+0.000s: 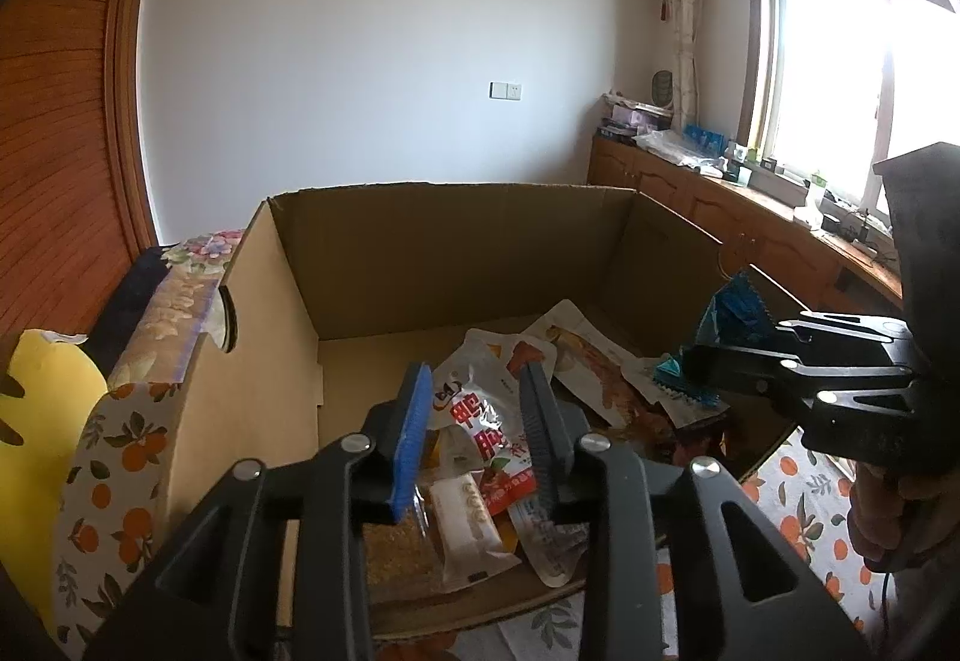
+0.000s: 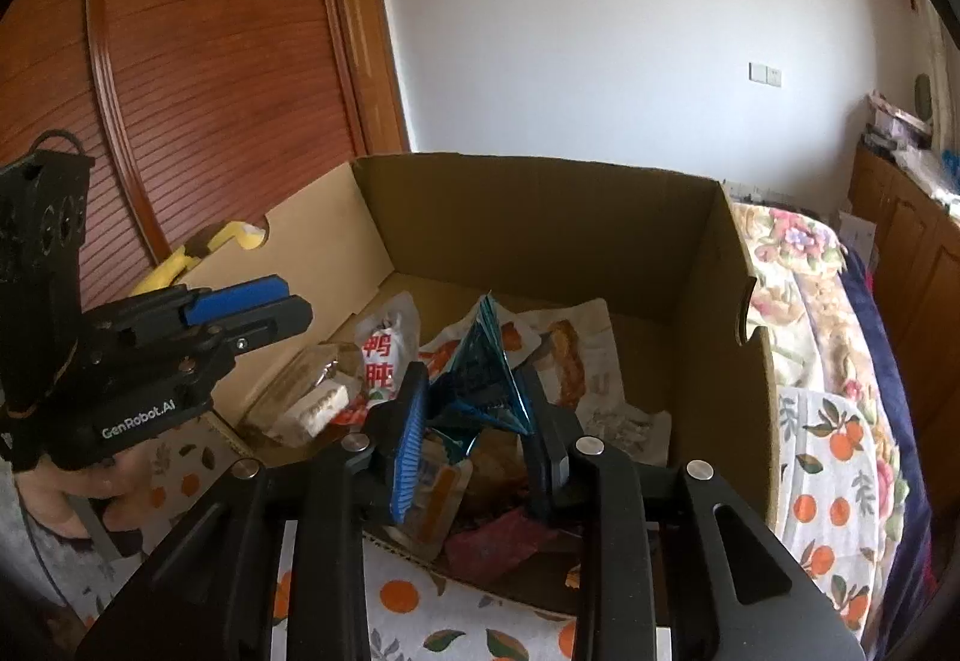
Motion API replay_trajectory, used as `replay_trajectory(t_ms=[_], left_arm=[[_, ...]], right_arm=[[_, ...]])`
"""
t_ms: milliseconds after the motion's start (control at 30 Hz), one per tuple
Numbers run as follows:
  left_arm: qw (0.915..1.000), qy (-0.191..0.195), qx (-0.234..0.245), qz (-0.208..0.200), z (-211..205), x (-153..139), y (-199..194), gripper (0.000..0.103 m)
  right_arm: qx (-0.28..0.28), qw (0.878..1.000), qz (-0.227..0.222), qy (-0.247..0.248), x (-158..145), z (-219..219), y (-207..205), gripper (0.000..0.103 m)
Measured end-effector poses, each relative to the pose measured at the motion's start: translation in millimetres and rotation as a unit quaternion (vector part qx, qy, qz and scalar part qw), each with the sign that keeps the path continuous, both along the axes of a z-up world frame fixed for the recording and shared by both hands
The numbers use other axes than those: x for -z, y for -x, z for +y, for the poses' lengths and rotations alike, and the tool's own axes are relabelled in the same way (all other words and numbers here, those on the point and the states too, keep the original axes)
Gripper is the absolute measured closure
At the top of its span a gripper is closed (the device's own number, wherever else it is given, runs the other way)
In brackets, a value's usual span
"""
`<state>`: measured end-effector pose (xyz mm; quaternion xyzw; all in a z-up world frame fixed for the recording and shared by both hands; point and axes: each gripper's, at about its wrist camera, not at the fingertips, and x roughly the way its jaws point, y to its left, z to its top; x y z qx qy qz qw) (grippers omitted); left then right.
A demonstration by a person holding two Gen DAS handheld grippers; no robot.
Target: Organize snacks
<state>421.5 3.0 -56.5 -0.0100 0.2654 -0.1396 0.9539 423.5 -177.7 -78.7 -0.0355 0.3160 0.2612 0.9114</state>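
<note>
Right gripper (image 2: pixel 474 439) clamps a blue packet (image 2: pixel 486 385) over the box (image 2: pixel 540 205), left gripper (image 1: pixel 477 439) at 9 o'clock, jaws parted, empty.

The left gripper (image 2: pixel 300 310) is showing the white brand "GenRobot.AI" on its black side. Inside the cardboard box (image 2: pixel 540 217), a white snack pouch (image 2: pixel 384 355) is carrying the red Chinese characters "鸭肫". Other packet print is staying too small to read.
</note>
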Motion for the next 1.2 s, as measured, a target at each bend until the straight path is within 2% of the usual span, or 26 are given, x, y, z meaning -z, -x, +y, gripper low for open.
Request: replay_trajectory(t_ms=[167, 367, 600, 800, 967, 1200], left_arm=[[1.0, 0.0, -0.003, -0.006, 2, 1, 1, 0.07], [0.9999, -0.001, -0.004, -0.01, 3, 2, 2, 0.069], [0.9999, -0.002, -0.011, -0.008, 4, 1, 1, 0.066], [0.9995, -0.014, -0.029, -0.005, 4, -6, 6, 0.066], [0.9987, -0.027, -0.04, -0.018, 0, -21, 30, 0.066], [0.9972, -0.045, -0.049, -0.034, -1, -54, 85, 0.065]], right_arm=[[0.003, 1.0, -0.003, 0.001, 2, 1, -1, 0.072], [0.006, 1.0, -0.008, 0.006, 3, 4, -2, 0.064], [0.011, 1.0, -0.011, 0.0, 0, 0, 3, 0.061], [0.032, 0.999, -0.019, -0.002, -16, -12, 21, 0.061], [0.045, 0.998, -0.036, 0.004, -39, -19, 51, 0.061], [0.058, 0.997, -0.049, 0.005, -65, -22, 104, 0.061]])
